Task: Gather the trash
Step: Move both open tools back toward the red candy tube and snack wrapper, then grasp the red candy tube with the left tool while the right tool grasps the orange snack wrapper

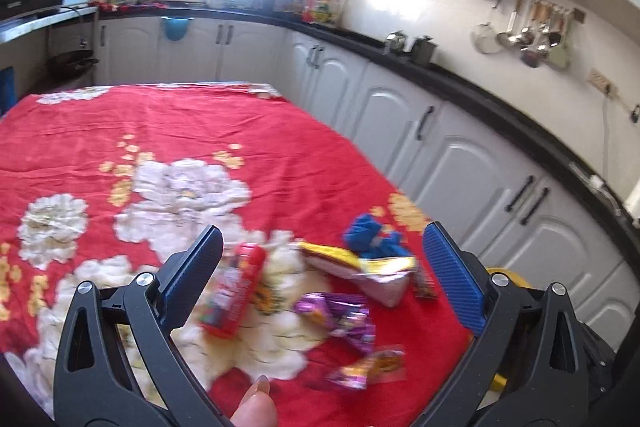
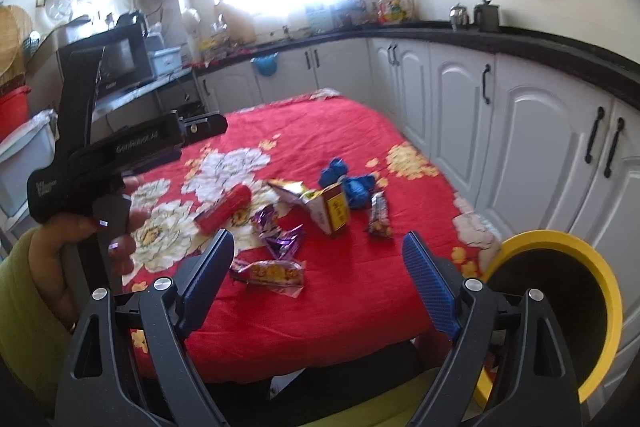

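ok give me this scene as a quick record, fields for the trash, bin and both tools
surface: table with red floral cloth
trash: red tube, purple wrapper, orange wrapper, opened carton, blue crumpled wad, small snack bar
bin: yellow-rimmed bin, beside the table's right edge
left tool: open, holding nothing, above the trash
right tool: open, holding nothing
collected: none visibly in the bin

Two cameras, both looking over the red cloth

The left wrist view sits low and close above the red cloth (image 1: 200, 131), facing the bright window. The right wrist view looks from farther back, off the cloth's (image 2: 320, 131) near edge, facing the same window. Both share the cloth and white cupboards (image 1: 400, 115).
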The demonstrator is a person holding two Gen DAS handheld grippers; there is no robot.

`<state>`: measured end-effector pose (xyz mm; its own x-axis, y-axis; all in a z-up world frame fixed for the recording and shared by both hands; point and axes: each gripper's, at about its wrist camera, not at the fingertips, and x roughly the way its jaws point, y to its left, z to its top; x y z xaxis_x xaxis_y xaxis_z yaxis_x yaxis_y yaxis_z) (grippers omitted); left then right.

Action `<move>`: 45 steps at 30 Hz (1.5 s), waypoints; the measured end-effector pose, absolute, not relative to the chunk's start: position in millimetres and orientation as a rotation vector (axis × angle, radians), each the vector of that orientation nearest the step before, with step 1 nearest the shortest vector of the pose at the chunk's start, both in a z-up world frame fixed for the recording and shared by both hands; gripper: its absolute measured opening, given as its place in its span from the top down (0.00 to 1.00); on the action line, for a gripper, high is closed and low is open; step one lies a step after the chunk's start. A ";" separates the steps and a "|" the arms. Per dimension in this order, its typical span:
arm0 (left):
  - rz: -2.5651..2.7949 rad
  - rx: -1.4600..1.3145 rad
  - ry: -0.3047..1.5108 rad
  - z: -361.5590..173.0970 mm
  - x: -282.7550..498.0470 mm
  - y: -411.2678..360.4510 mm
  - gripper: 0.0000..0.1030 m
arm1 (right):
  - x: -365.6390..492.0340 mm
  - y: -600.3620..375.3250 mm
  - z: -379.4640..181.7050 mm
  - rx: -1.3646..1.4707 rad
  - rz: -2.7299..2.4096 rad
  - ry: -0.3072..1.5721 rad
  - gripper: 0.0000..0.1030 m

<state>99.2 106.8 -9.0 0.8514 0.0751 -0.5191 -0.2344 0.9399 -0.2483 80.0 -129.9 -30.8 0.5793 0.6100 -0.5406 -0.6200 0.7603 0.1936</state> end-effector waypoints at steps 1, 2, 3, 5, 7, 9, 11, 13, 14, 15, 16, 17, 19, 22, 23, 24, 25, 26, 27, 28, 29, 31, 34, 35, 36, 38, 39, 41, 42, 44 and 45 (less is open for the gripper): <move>0.185 -0.314 0.535 -11.5 100.1 113.0 0.11 | 81.2 -126.2 -34.0 -0.019 0.726 0.638 0.19; 0.197 -0.321 0.539 -13.8 100.1 118.9 0.11 | 83.4 -121.3 -37.6 -0.024 0.733 0.652 0.19; 0.210 -0.331 0.546 -17.0 100.7 125.7 0.11 | 84.7 -117.8 -40.3 -0.030 0.736 0.660 0.19; 0.227 -0.338 0.558 -21.2 100.5 133.6 0.11 | 88.9 -109.2 -48.0 -0.044 0.747 0.681 0.19; 0.243 -0.338 0.576 -26.0 102.0 140.6 0.11 | 93.3 -103.5 -55.8 -0.048 0.753 0.701 0.19; 0.255 -0.337 0.593 -31.0 103.5 146.2 0.11 | 96.6 -98.1 -62.2 -0.053 0.759 0.719 0.19; 0.255 -0.340 0.617 -37.5 105.7 151.5 0.11 | 100.1 -92.7 -68.1 -0.062 0.762 0.732 0.20; 0.259 -0.341 0.636 -43.0 108.8 153.7 0.11 | 103.9 -87.6 -73.9 -0.069 0.768 0.752 0.23; 0.258 -0.342 0.646 -46.1 109.8 154.6 0.11 | 105.7 -86.0 -76.0 -0.070 0.772 0.761 0.24; 0.257 -0.341 0.656 -48.9 111.2 155.3 0.11 | 107.3 -83.8 -78.4 -0.071 0.776 0.769 0.25; 0.256 -0.339 0.670 -52.8 112.6 156.1 0.11 | 109.2 -81.2 -80.9 -0.074 0.779 0.778 0.27; 0.251 -0.338 0.682 -56.1 114.0 156.6 0.11 | 111.1 -78.3 -84.0 -0.077 0.783 0.788 0.28; 0.236 -0.337 0.702 -61.9 116.0 155.9 0.16 | 115.2 -73.0 -90.6 -0.084 0.789 0.810 0.33; 0.220 -0.319 0.731 -69.4 119.4 152.6 0.22 | 121.7 -67.6 -102.2 -0.077 0.800 0.855 0.38; 0.214 -0.318 0.739 -71.6 120.8 151.7 0.25 | 123.7 -66.9 -105.5 -0.071 0.801 0.868 0.39; 0.207 -0.316 0.749 -73.9 122.0 150.6 0.27 | 125.4 -66.4 -108.8 -0.061 0.805 0.883 0.41; 0.204 -0.314 0.756 -76.0 123.0 149.7 0.28 | 126.4 -65.6 -111.0 -0.053 0.808 0.892 0.42; 0.200 -0.311 0.762 -77.8 123.8 148.9 0.31 | 126.6 -65.8 -113.0 -0.044 0.809 0.896 0.42; 0.195 -0.311 0.770 -80.4 124.8 148.6 0.33 | 125.8 -66.2 -113.3 -0.041 0.813 0.895 0.43; 0.192 -0.314 0.774 -82.5 125.8 149.0 0.34 | 125.2 -66.0 -113.5 -0.042 0.823 0.895 0.47; 0.186 -0.320 0.781 -85.1 126.7 149.5 0.35 | 124.7 -65.5 -114.0 -0.044 0.829 0.897 0.49; 0.182 -0.333 0.796 -89.5 128.6 150.7 0.41 | 123.3 -65.8 -114.3 -0.044 0.836 0.898 0.52; 0.183 -0.367 0.826 -98.1 130.4 155.0 0.48 | 121.5 -66.6 -114.4 -0.043 0.847 0.898 0.55; 0.185 -0.376 0.831 -99.8 130.7 156.5 0.52 | 120.9 -67.2 -114.7 -0.040 0.852 0.900 0.57; 0.187 -0.386 0.834 -101.2 130.8 158.6 0.55 | 121.0 -67.2 -114.6 -0.038 0.855 0.903 0.59; 0.190 -0.401 0.834 -102.2 130.2 161.3 0.60 | 119.1 -67.7 -115.3 -0.036 0.864 0.904 0.63; 0.190 -0.404 0.835 -102.7 130.3 161.7 0.61 | 118.0 -67.7 -115.3 -0.037 0.866 0.904 0.64; 0.185 -0.403 0.839 -103.2 130.9 161.0 0.64 | 116.1 -68.8 -115.7 -0.036 0.870 0.905 0.67; 0.184 -0.398 0.841 -103.3 131.0 160.0 0.64 | 115.5 -69.8 -115.9 -0.034 0.870 0.905 0.70; 0.182 -0.391 0.845 -103.3 131.6 158.7 0.65 | 114.7 -72.1 -116.3 -0.023 0.874 0.914 0.75; 0.180 -0.387 0.848 -103.4 131.8 157.9 0.66 | 114.2 -73.2 -116.6 -0.021 0.873 0.918 0.82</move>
